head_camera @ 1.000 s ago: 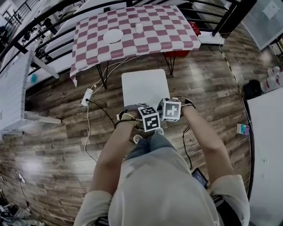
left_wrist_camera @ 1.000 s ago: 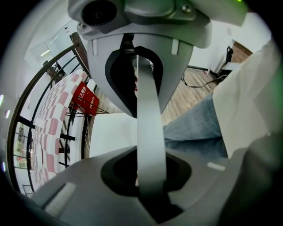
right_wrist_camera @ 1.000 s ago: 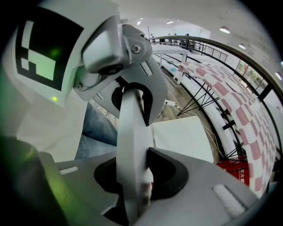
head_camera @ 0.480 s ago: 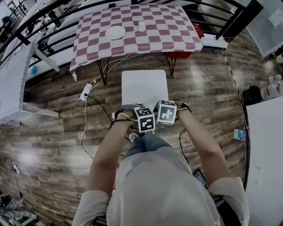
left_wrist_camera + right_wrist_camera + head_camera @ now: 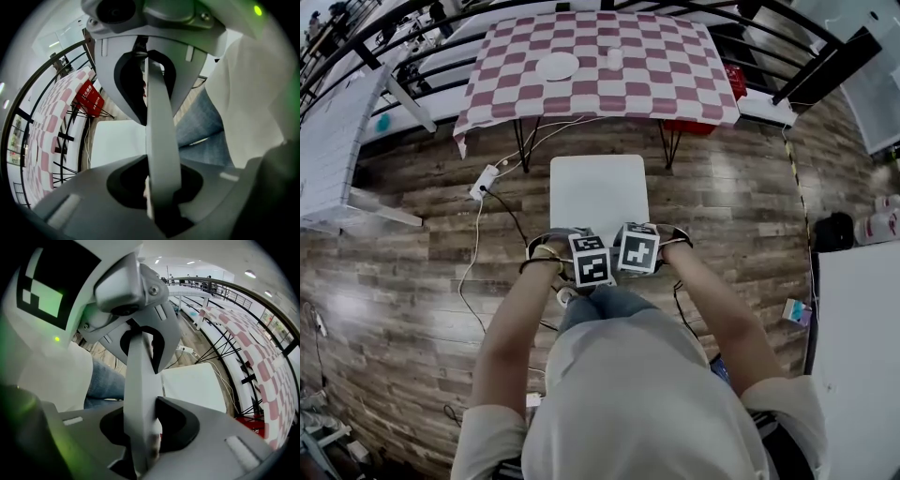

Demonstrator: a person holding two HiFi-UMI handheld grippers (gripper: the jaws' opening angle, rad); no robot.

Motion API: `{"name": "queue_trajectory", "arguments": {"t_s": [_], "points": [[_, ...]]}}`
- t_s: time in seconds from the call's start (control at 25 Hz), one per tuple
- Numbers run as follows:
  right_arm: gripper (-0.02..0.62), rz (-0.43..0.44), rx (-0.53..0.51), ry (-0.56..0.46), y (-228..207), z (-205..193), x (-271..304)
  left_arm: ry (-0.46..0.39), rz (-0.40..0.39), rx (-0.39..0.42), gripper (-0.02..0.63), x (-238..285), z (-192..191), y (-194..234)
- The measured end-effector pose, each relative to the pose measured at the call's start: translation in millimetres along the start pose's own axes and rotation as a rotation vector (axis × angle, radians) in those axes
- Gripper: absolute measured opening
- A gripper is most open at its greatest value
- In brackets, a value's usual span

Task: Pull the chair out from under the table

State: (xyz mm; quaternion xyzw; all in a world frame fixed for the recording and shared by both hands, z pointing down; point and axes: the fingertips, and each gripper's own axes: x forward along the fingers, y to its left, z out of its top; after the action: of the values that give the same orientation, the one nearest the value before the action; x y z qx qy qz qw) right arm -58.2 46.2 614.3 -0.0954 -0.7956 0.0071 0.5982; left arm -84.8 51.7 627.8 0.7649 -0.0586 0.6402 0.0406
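White chair point(image 5: 598, 192) stood on the plank floor point(image 5: 412, 253), clear of the table point(image 5: 675, 80) and between it and the person. Its seat front pointed toward the table and its back toward the person. The back's top edge ran across the head view, left to right. Left gripper point(image 5: 589, 261) and right gripper point(image 5: 637, 249), side by side and pointing down, were each clamped on that top edge; the pale slab filled the gap between the jaws in both gripper views. The checked table carried a plate point(image 5: 557, 66) and a cup point(image 5: 615, 59). A power strip point(image 5: 485, 182) lay on the floor left of the chair.
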Motion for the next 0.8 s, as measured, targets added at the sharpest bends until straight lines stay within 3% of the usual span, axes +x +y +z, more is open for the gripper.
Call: {"name": "queue_trajectory", "arguments": {"t_s": [0.48,0.8], "points": [[0.091,0.004,0.018,0.032,22.8,-3.4,2.7,-0.004,0.01,-0.009,0.08,-1.8,-2.6,-21.2],[0.091,-0.013,0.034,-0.006,43.3,6.5,8.8,-0.011,-0.007,0.01,0.08,-0.3,-8.1,-43.4]]}}
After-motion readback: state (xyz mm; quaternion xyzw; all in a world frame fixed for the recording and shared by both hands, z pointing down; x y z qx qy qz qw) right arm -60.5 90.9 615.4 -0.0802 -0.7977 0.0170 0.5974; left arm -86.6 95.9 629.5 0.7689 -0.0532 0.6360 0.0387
